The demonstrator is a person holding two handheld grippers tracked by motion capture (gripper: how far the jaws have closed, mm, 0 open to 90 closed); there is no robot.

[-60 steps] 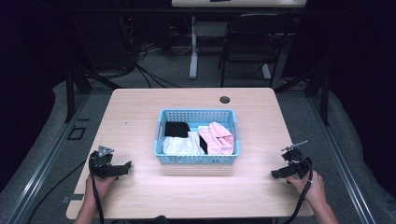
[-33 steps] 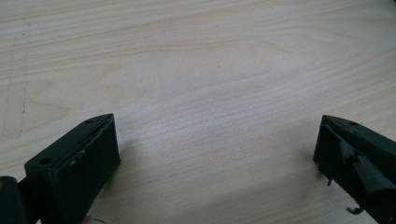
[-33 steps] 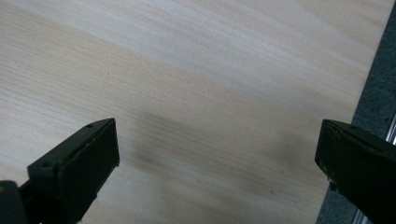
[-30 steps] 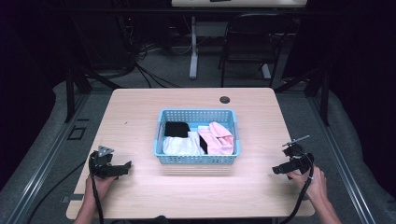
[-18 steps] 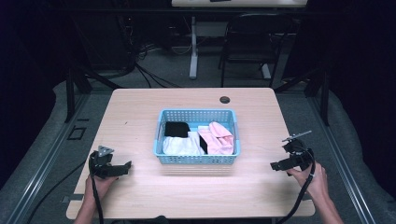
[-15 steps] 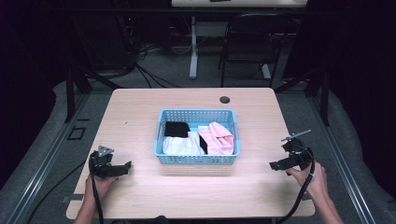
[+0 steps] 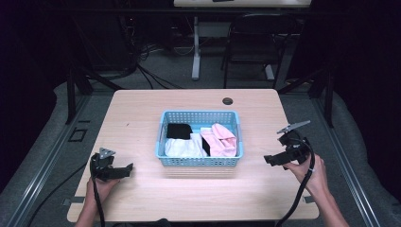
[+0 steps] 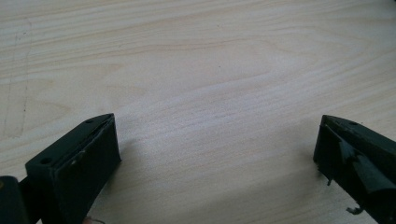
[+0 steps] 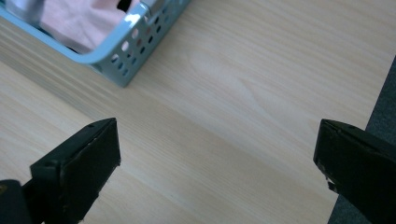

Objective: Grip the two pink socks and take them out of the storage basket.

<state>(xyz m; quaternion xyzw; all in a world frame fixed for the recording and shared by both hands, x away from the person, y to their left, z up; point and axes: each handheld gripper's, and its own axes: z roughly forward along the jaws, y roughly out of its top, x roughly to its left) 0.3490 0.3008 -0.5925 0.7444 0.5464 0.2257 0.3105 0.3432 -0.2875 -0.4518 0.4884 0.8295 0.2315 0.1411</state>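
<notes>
A light blue plastic basket (image 7: pixel 161 140) stands in the middle of the wooden table (image 7: pixel 142 109). Inside it lie a black cloth (image 7: pixel 178 130), a white cloth (image 7: pixel 182 147) and a pink cloth (image 7: pixel 220 139). My left gripper (image 7: pixel 126 169) rests low on the table at the front left, open, with bare wood between its jaws (image 8: pixel 215 140). My right gripper (image 7: pixel 269 160) hovers off the basket's right end, open and pointed toward it. In the right gripper view a basket corner (image 9: pixel 119 58) with pink cloth (image 9: pixel 79 23) sits at the upper left.
A small dark round hole (image 7: pixel 227 100) marks the table's far edge. The table's right edge (image 9: pixel 373 116) runs close beside the right gripper, with grey floor beyond. A black chair (image 7: pixel 253 42) and a desk leg (image 7: pixel 195 47) stand behind the table.
My right gripper has lifted off the table and moved a little up and left toward the basket. The left gripper has stayed where it was.
</notes>
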